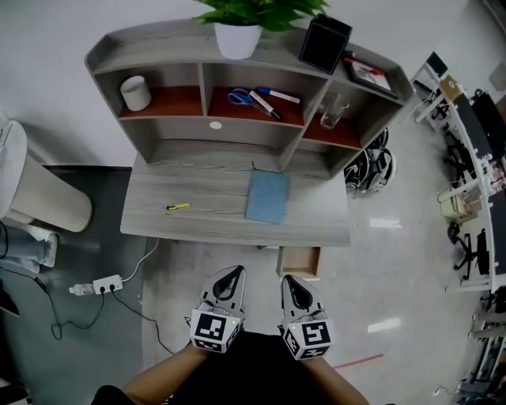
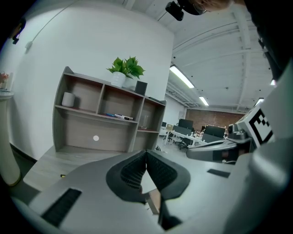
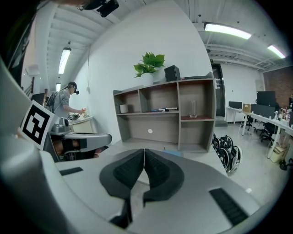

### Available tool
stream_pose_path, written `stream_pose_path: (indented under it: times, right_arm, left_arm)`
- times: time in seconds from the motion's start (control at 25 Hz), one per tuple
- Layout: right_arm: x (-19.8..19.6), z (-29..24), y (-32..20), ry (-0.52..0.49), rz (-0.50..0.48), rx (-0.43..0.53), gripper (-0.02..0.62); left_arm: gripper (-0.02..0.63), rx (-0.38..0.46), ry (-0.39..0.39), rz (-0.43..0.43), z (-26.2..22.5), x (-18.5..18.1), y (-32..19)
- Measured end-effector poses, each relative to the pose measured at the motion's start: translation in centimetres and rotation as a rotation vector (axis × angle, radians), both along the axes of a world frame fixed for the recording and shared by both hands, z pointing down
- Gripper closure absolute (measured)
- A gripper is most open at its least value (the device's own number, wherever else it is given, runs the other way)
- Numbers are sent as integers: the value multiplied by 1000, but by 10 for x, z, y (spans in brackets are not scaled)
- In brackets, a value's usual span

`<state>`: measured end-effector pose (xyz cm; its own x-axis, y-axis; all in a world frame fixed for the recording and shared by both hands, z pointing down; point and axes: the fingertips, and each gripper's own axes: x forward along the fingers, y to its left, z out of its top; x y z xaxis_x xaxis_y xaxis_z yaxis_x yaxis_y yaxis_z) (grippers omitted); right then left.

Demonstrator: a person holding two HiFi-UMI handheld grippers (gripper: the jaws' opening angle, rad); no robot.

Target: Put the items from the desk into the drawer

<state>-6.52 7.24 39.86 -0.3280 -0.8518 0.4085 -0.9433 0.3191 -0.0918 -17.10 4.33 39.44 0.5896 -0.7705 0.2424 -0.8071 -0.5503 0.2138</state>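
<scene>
A grey wooden desk (image 1: 205, 217) carries a blue notebook (image 1: 267, 196) at its middle right and a small yellow pen-like item (image 1: 178, 207) at its left. Below the front edge, a brown drawer (image 1: 300, 261) sticks out, open. My left gripper (image 1: 235, 273) and right gripper (image 1: 289, 281) hover side by side over the floor, short of the desk, both shut and empty. In the left gripper view the left gripper (image 2: 146, 153) faces the desk with the drawer (image 2: 154, 199) showing below its jaws; the right gripper (image 3: 144, 151) faces the shelves, the notebook (image 3: 174, 153) just beyond it.
The hutch (image 1: 237, 103) holds a white cup (image 1: 135, 92), scissors (image 1: 239, 96), markers (image 1: 277, 95) and a glass (image 1: 332, 111); a potted plant (image 1: 241, 24) and black box (image 1: 324, 43) sit on top. A power strip (image 1: 107, 283) lies on the floor, helmets (image 1: 371, 168) beside the desk.
</scene>
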Motion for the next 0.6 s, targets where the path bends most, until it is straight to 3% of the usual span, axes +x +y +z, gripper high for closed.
stream_pose_path:
  times: [0.36, 0.6]
  right_arm:
    - [-15, 10, -39, 25, 57, -23, 578]
    - [1, 14, -61, 38, 105, -33, 577]
  left_arm:
    - [592, -32, 6, -3, 22, -34, -42]
    - [592, -70, 24, 14, 43, -40, -65]
